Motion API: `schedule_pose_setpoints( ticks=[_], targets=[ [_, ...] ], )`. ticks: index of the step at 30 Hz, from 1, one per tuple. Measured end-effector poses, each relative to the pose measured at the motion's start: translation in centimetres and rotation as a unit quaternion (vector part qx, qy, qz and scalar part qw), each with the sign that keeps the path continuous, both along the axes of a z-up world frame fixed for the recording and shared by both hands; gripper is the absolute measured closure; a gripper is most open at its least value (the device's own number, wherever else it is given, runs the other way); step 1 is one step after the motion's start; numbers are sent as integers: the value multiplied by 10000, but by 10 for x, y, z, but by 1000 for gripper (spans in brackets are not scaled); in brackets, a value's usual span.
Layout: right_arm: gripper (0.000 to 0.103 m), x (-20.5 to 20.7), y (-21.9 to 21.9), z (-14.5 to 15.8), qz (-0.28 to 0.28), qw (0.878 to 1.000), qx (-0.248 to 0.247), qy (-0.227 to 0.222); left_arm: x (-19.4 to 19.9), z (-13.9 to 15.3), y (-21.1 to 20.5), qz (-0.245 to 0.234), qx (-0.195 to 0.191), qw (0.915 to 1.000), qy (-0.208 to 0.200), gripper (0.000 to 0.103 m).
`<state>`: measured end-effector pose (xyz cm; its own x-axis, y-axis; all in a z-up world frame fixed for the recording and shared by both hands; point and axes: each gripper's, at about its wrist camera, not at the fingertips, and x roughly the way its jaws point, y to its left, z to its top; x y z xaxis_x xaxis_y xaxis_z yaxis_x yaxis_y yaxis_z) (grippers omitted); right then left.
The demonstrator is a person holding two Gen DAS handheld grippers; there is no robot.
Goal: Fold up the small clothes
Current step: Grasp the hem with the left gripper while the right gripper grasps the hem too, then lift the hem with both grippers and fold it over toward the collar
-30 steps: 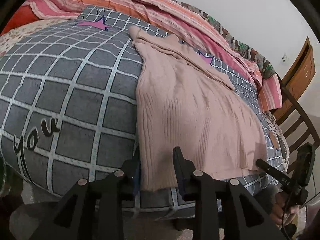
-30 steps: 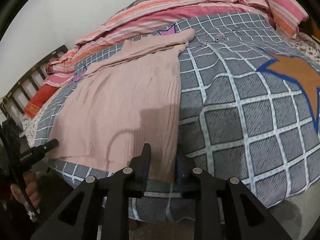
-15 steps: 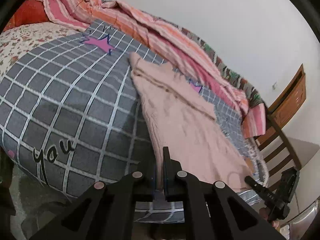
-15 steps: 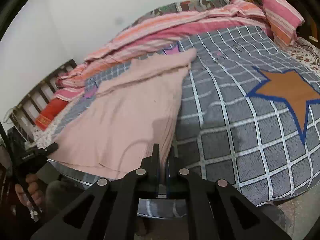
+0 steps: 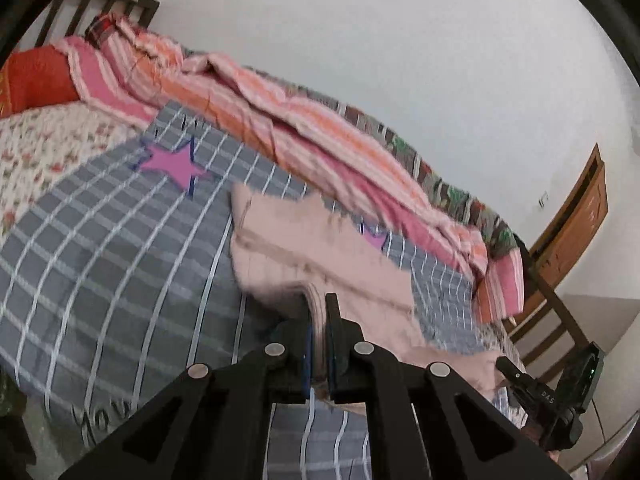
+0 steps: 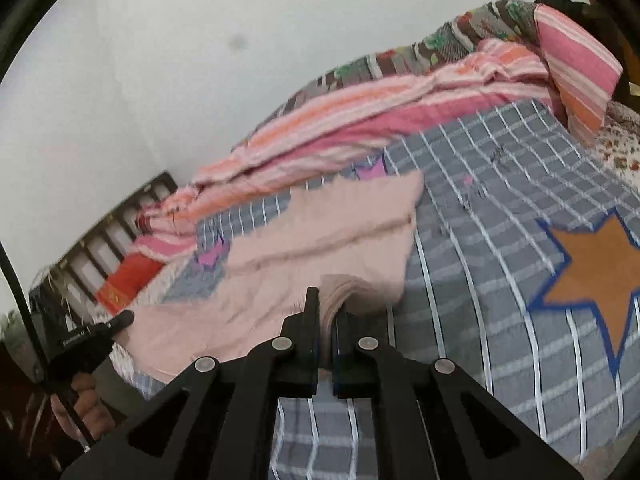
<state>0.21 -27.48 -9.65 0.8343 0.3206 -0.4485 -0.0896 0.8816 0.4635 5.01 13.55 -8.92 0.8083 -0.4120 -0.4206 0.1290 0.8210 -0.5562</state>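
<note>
Writing: "You" in dark script on the grey checked quilt, at its near edge below the left gripper; other lettering is too blurred to read.
Left gripper: jaws pinched nearly closed on a hem corner of the pink sweater, lifted off the quilt.
Right gripper: clamped tight on the other hem corner of the sweater, fabric bunched between the fingers.
Sweater: on the quilt, collar end near the striped blanket.
Left view only: purple star, wooden chair.
Right view only: orange star.
</note>
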Motion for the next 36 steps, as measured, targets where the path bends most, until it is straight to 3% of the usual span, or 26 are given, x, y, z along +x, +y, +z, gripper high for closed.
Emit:
schedule_pose_setpoints(
  ticks=[7, 15, 25, 36],
  targets=[
    [99, 50, -16, 32, -185, 9982, 446, -358, 50, 23, 1, 265, 151, 9992, -262, 97],
    [99, 112, -20, 35, -250, 9979, 354, -477, 108, 28, -15, 369, 567, 9970, -375, 97],
    [99, 200, -20, 3, -250, 9995, 166, 106, 202, -9, -14, 547, 282, 9973, 391, 97],
    [99, 286, -12, -29, -304, 9962, -286, 762, 286, -32, -44, 525, 984, 9900, 864, 97]
  ],
)
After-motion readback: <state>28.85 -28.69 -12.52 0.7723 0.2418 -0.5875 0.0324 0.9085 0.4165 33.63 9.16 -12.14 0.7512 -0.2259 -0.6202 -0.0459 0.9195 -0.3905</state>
